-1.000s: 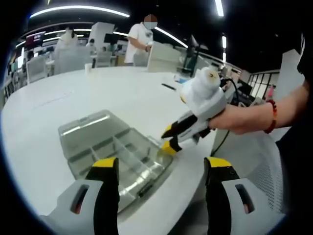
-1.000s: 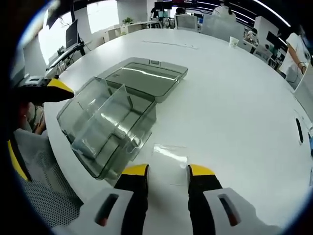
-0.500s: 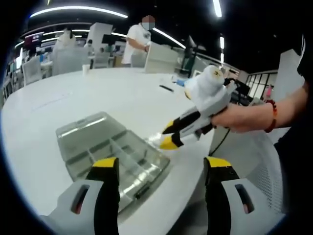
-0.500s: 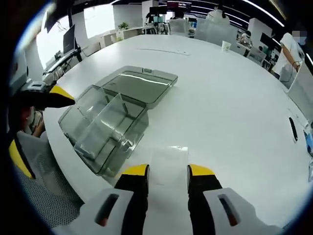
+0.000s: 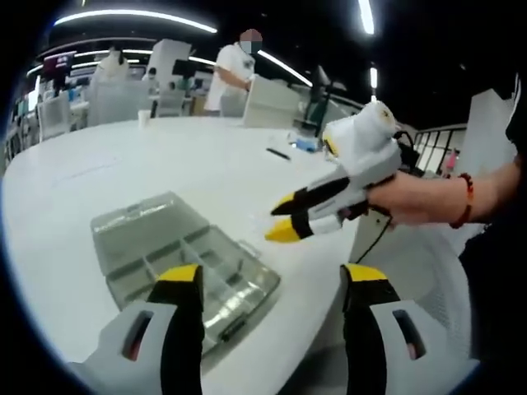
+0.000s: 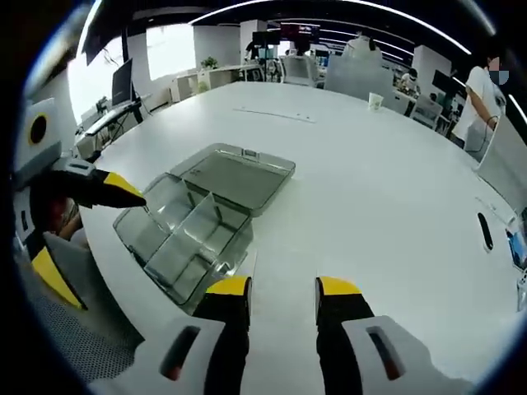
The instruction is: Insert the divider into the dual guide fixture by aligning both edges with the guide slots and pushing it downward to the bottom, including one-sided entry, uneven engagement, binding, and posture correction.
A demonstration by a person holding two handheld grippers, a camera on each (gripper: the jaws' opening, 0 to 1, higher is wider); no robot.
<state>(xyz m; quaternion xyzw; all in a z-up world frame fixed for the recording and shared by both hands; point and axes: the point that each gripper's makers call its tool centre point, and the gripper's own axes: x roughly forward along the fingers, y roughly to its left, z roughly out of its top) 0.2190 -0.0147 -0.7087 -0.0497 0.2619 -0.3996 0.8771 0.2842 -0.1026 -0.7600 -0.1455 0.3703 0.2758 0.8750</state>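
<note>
A clear plastic compartment box lies open on the white round table, near its front edge, with guide slots in its walls. In the right gripper view the box sits left of centre, its lid folded back flat. My right gripper hovers above the table beside the box, shut on the thin clear divider, which shows only as a faint edge. In the left gripper view the right gripper hangs above the box's right end, held by a hand. My left gripper is open and holds nothing; it also shows as the left gripper beside the box.
A grey mesh chair stands by the table edge on the person's side. A black pen and a paper cup lie far across the table. People stand at desks in the background.
The right gripper has lifted the divider off the table, rising well above the box. The left gripper has drawn back slightly, still open.
</note>
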